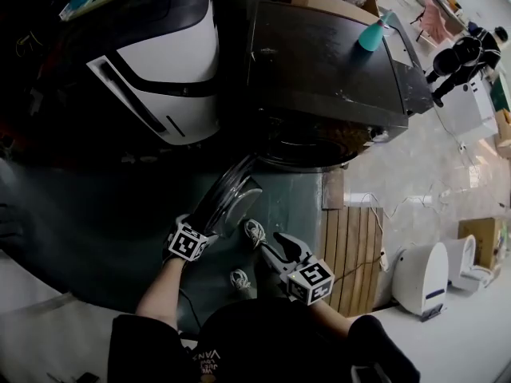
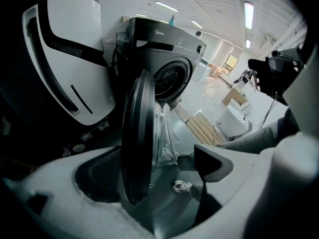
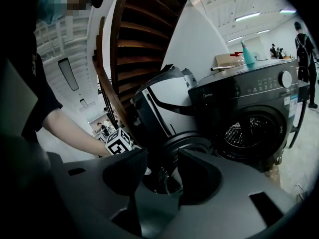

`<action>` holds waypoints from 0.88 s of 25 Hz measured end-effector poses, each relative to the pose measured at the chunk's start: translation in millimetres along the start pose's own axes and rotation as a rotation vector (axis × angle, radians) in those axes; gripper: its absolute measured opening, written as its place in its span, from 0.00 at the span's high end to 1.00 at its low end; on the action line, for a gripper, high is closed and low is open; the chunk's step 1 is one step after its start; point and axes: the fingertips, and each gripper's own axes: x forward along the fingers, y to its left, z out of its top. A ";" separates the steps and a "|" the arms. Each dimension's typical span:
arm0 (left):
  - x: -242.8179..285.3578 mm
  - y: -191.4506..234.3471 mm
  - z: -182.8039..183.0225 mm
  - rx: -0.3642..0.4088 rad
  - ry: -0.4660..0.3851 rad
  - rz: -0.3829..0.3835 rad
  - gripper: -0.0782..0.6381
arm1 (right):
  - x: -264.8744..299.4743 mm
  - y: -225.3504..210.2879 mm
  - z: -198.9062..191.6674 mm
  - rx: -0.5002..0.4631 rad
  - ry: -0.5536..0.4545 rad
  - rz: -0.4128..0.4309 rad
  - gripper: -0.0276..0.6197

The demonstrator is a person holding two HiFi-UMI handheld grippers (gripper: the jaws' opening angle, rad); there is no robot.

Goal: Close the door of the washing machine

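Note:
The dark grey washing machine (image 1: 319, 62) stands with its drum opening (image 2: 172, 78) uncovered. Its round glass door (image 1: 227, 198) swings out towards me, edge-on in the left gripper view (image 2: 135, 143). My left gripper (image 1: 209, 220) is open at the door's free edge. The door's rim stands between its jaws, close to the left finger (image 2: 97, 176) and well apart from the right one. My right gripper (image 1: 270, 242) hangs to the right of the door, open, with nothing between its fingers (image 3: 122, 171). Past them I see the door (image 3: 179, 143) and the machine's front (image 3: 249, 118).
A large white and black appliance shell (image 1: 160, 70) stands left of the machine. A teal bottle (image 1: 371, 34) sits on the machine's top. Wooden slats (image 1: 351, 254) and white floor units (image 1: 419, 278) lie to the right. My shoes (image 1: 254, 231) are under the door. A wooden staircase (image 3: 144, 34) rises behind.

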 end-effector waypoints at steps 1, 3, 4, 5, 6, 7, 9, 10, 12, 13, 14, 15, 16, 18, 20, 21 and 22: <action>0.0 -10.4 -0.1 -0.002 -0.009 -0.011 0.25 | -7.8 1.6 -6.7 0.003 -0.007 -0.014 0.68; 1.3 -29.8 -0.2 -0.011 -0.027 -0.035 0.25 | -23.6 6.6 -17.3 0.012 -0.028 -0.042 0.69; 2.8 -39.3 -0.6 -0.009 -0.032 -0.048 0.25 | -32.1 9.6 -21.6 0.017 -0.041 -0.057 0.69; 4.1 -49.1 -1.1 -0.001 -0.036 -0.060 0.25 | -41.4 11.9 -26.7 0.021 -0.055 -0.075 0.69; 5.3 -59.2 -1.5 0.013 -0.037 -0.073 0.25 | -51.4 13.2 -32.8 0.025 -0.068 -0.095 0.69; 6.6 -69.6 -1.7 0.029 -0.039 -0.086 0.25 | -61.7 13.5 -39.4 0.029 -0.080 -0.117 0.69; 10.1 -90.6 -0.3 0.057 -0.046 -0.113 0.25 | -82.1 11.9 -51.6 0.042 -0.099 -0.163 0.69; 12.3 -101.0 0.9 0.067 -0.049 -0.128 0.25 | -91.7 11.0 -57.3 0.052 -0.105 -0.185 0.69; 17.5 -121.4 2.9 0.091 -0.044 -0.158 0.25 | -109.6 9.7 -66.3 0.077 -0.121 -0.229 0.69; 20.4 -131.1 4.0 0.106 -0.037 -0.172 0.25 | -117.8 8.9 -69.6 0.089 -0.132 -0.250 0.70; 23.1 -140.4 5.6 0.123 -0.029 -0.186 0.25 | -125.5 7.4 -73.1 0.099 -0.143 -0.270 0.70; 25.8 -149.3 8.0 0.141 -0.022 -0.198 0.26 | -132.8 5.3 -76.1 0.107 -0.153 -0.289 0.70; 28.4 -158.2 11.0 0.158 -0.016 -0.208 0.26 | -139.5 3.0 -77.8 0.115 -0.163 -0.305 0.70; 33.6 -175.8 16.7 0.187 -0.007 -0.229 0.27 | -151.0 -2.6 -80.5 0.135 -0.176 -0.329 0.70; 39.1 -191.4 22.2 0.210 0.003 -0.244 0.27 | -160.0 -12.3 -84.7 0.155 -0.181 -0.346 0.70; 42.3 -198.1 26.1 0.221 0.008 -0.250 0.27 | -163.5 -18.9 -84.8 0.163 -0.186 -0.352 0.70; 45.7 -204.2 31.0 0.231 0.013 -0.254 0.27 | -166.6 -26.3 -82.8 0.168 -0.190 -0.356 0.71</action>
